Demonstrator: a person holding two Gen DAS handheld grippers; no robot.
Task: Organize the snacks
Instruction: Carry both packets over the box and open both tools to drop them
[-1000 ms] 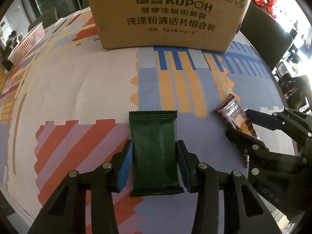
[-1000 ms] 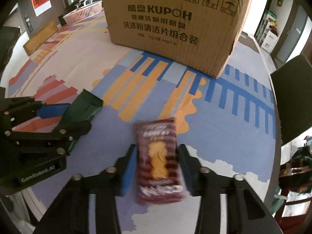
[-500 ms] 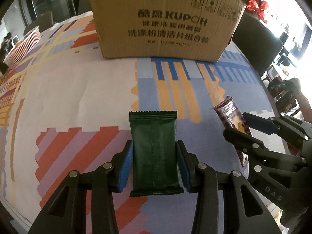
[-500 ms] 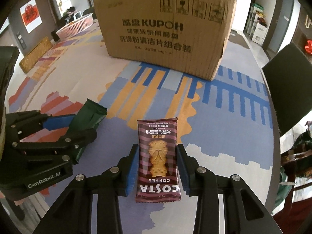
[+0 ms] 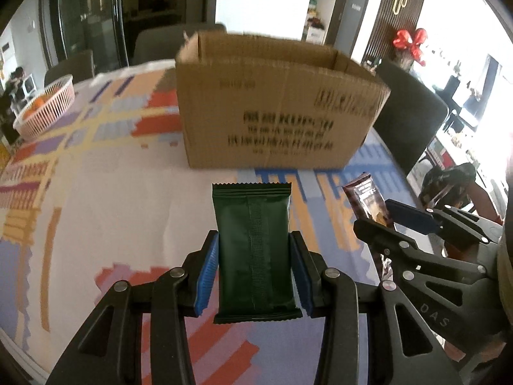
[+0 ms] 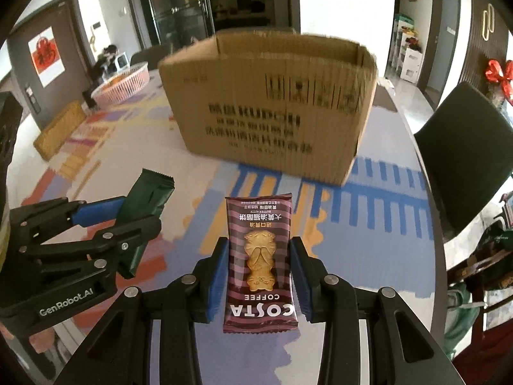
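Observation:
My left gripper (image 5: pixel 255 256) is shut on a dark green snack packet (image 5: pixel 253 240), held off the table with its blue pads on both long edges. My right gripper (image 6: pixel 259 263) is shut on a brown striped Costa biscuit packet (image 6: pixel 259 253), also lifted. Each view shows the other side by side: the right gripper (image 5: pixel 384 215) with the brown packet (image 5: pixel 364 197) at the right, the left gripper (image 6: pixel 128 215) with the green packet (image 6: pixel 146 200) at the left. An open-topped cardboard box (image 5: pixel 275 106) (image 6: pixel 272 102) stands on the table straight ahead, beyond both packets.
A patterned tablecloth (image 5: pixel 96 192) covers the table. A pink-white basket (image 5: pixel 45 109) (image 6: pixel 123 85) sits at the far left. A dark chair (image 5: pixel 407 122) (image 6: pixel 465 157) stands right of the box. A yellow flat box (image 6: pixel 59 130) lies at the left edge.
Both grippers have risen with their packets and tilted up, so the box's open top and the room behind now show. The grips are the same.

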